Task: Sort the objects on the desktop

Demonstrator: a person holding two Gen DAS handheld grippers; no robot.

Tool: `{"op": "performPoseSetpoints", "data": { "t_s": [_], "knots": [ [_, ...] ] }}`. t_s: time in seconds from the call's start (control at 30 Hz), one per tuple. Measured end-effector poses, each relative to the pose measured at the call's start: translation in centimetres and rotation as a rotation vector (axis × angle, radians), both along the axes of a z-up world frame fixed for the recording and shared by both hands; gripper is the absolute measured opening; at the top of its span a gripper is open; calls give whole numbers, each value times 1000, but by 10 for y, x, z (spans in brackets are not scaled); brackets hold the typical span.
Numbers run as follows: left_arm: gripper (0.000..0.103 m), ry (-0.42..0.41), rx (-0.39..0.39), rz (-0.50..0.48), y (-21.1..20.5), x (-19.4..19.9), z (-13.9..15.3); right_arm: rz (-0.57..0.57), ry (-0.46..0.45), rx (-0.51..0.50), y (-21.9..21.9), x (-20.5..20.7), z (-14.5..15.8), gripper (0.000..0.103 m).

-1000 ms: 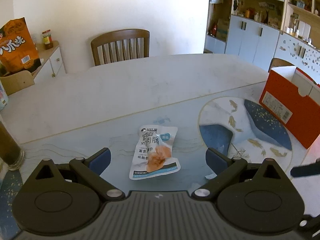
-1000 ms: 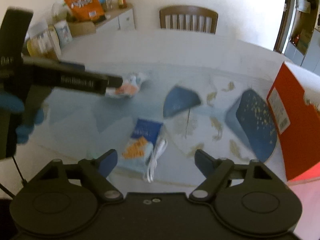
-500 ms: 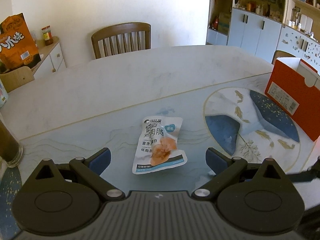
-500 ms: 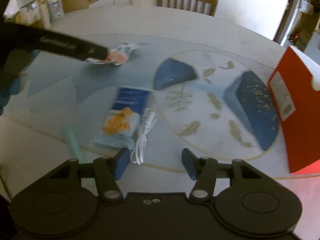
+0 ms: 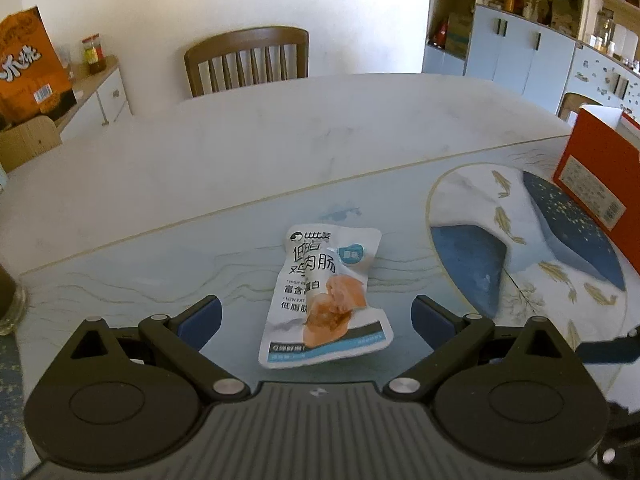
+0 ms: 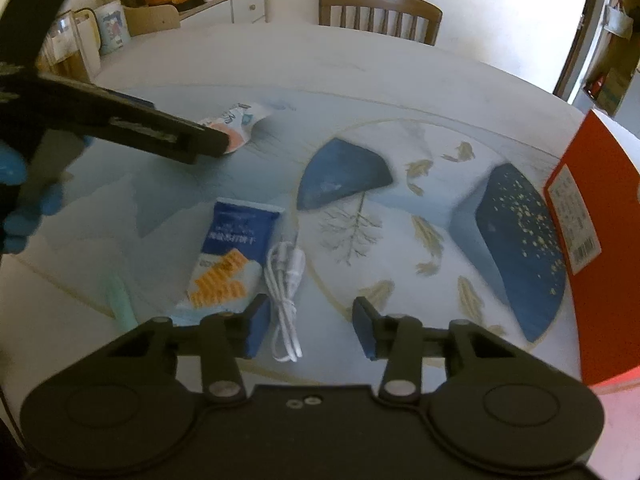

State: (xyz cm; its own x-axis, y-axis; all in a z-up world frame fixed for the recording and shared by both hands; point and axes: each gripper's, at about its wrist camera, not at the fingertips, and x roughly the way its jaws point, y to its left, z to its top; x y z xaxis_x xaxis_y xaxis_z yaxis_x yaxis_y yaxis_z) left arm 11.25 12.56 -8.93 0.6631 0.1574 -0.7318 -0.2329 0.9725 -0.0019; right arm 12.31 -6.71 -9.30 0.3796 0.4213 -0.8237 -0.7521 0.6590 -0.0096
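Right gripper (image 6: 306,328) is hovering low over the coiled white cable (image 6: 286,280), with its jaws narrowing and not yet pinching: the cable's near loop is sitting in the gap, closer to the left pad. That cable is lying on the patterned mat (image 6: 400,216), long axis running near to far, so the pads are coming at it from either side, which looks like the right way to grab it. Just to its left, the blue and white snack packet (image 6: 234,252) is lying parallel, with orange crisps printed on it; the lettering is too blurry to read.

Left gripper (image 5: 316,314) is spread wide, nothing pinched, and the white sausage pouch (image 5: 326,294) is lying flat on the mat right between its pads and a bit farther out, long axis pointing away from the tool. So left is nearer the pouch, right is nearer the cable. The pouch print is Chinese, reading something like low-fat chicken sausage, with "LOW FAT" in small type.

Over at the right edge, the orange box (image 5: 600,176) is standing open, probably where the stuff goes.
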Motion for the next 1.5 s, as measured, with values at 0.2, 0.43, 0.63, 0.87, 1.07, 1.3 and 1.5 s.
{"op": "performPoseSetpoints", "data": {
  "t_s": [0.2, 0.43, 0.63, 0.87, 1.07, 1.3, 1.5],
  "knots": [
    [101, 27, -18, 12, 5, 16, -11, 7, 7, 24, 5, 3, -1, 45],
    [101, 42, -6, 14, 4, 25, -23, 22, 5, 25, 9, 7, -2, 44],
    [101, 33, 5, 3, 1, 30, -25, 37, 5, 27, 11, 5, -2, 31],
    [62, 21, 13, -36, -7, 33, -17, 39, 10, 13, 13, 7, 0, 18],
    [46, 3, 22, -23, -10, 33, -12, 21, 9, -11, 9, 12, 2, 17],
    [35, -5, 13, 0, -5, 30, -5, -21, 32, -7, -8, 20, 5, 17],
    [33, -4, 10, 6, -6, 28, -3, -33, 35, 7, -21, 23, 12, 17]
  ]
}}
